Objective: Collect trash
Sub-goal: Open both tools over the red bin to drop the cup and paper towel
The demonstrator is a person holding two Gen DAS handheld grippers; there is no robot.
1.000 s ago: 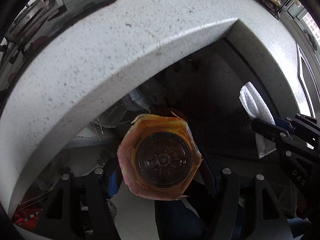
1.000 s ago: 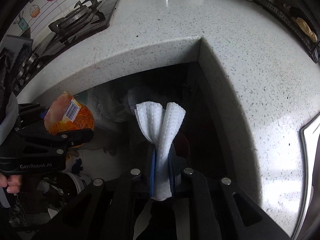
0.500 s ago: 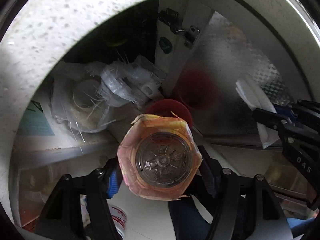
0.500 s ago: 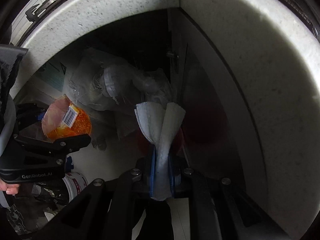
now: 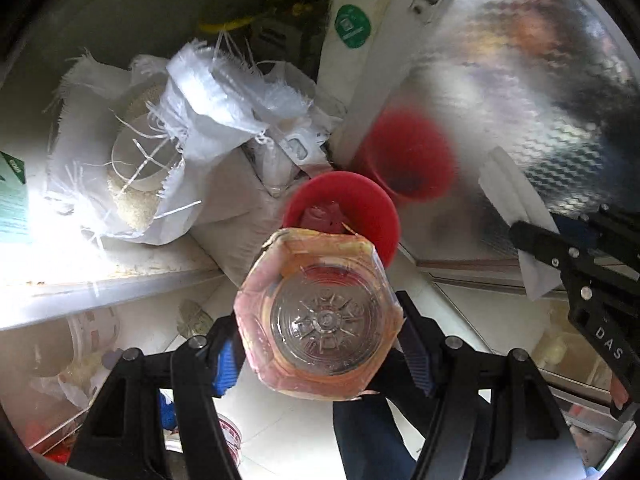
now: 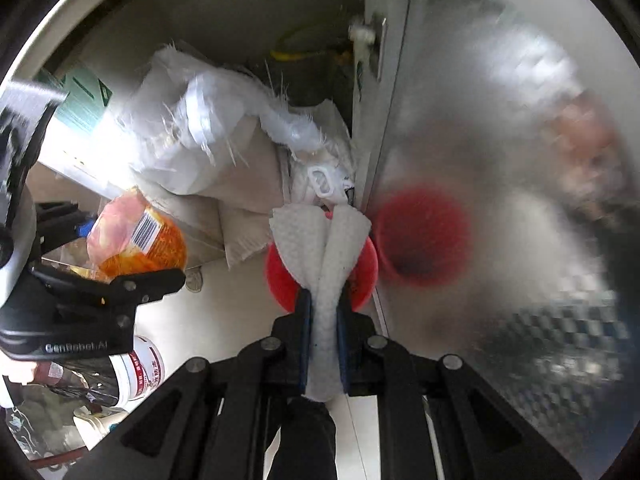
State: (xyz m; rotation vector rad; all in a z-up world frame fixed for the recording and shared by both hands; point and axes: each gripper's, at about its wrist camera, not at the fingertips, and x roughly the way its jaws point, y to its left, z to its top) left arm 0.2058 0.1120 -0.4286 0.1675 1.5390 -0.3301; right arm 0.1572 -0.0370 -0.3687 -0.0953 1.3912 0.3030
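Open cabinet (image 5: 168, 20), left gripper (image 6: 80, 304) marked "GenRobot.AI", barcoded bottle (image 6: 136, 236)

A frayed white woven sack (image 5: 208, 96) lies slumped on a cabinet shelf (image 5: 120, 276) in the upper left of the left wrist view, its mouth open on pale grain with a round scoop inside. A green sticker (image 5: 352, 26) sits on the white cabinet frame at the top centre. To the right, a shiny embossed metal door panel (image 5: 520, 80) fills the upper right. In the lower left of the right wrist view, a white tub with red print (image 6: 140, 368) stands on the pale tiled floor (image 6: 224, 320).
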